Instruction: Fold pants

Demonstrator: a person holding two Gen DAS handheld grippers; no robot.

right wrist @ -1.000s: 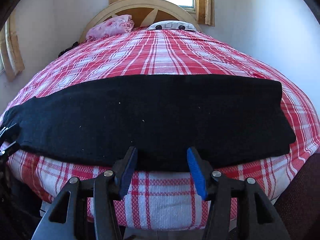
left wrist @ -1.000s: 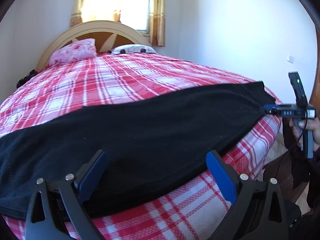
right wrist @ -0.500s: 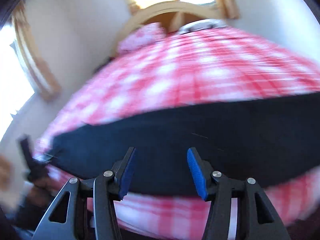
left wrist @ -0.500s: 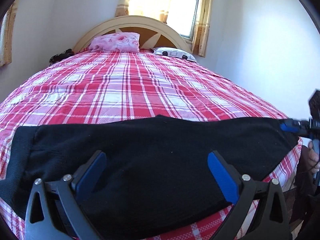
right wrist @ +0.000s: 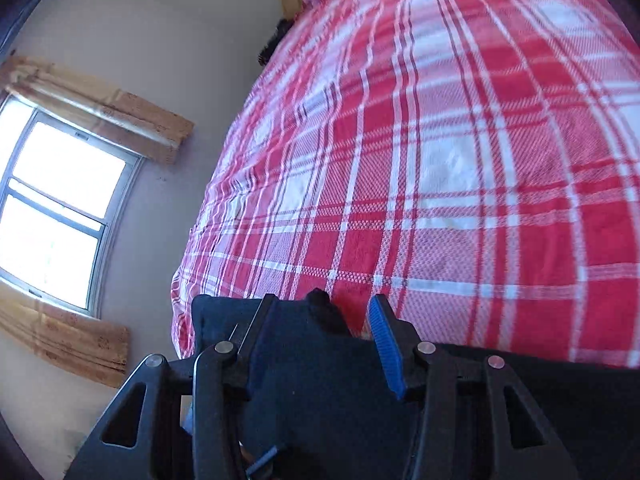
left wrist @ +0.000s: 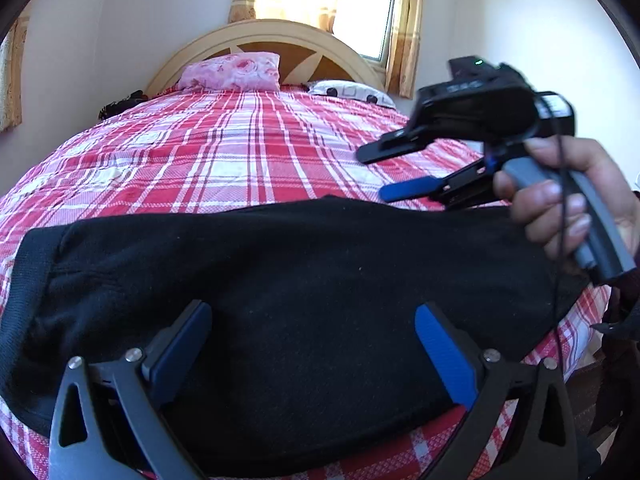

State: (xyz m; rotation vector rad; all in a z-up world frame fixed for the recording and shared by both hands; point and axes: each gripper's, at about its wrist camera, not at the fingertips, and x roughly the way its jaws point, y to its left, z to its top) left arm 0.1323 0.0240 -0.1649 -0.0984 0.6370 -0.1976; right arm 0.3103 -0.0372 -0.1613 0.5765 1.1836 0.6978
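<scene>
The left gripper's (left wrist: 312,344) fingers stood wide apart over the pants (left wrist: 280,280), gripping nothing. The right gripper's (right wrist: 320,332) fingers were closing with pants cloth between them. The pants lay across the bed's (left wrist: 240,152) near edge.

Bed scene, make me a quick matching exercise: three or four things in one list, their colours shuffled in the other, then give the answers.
Things:
1. pants
2. bedspread
3. pillow by the headboard
4. gripper pads

Colours:
A. blue
B. pink floral
C. black
D. red and white plaid

Pairs: 1-C, 2-D, 3-B, 4-A
</scene>
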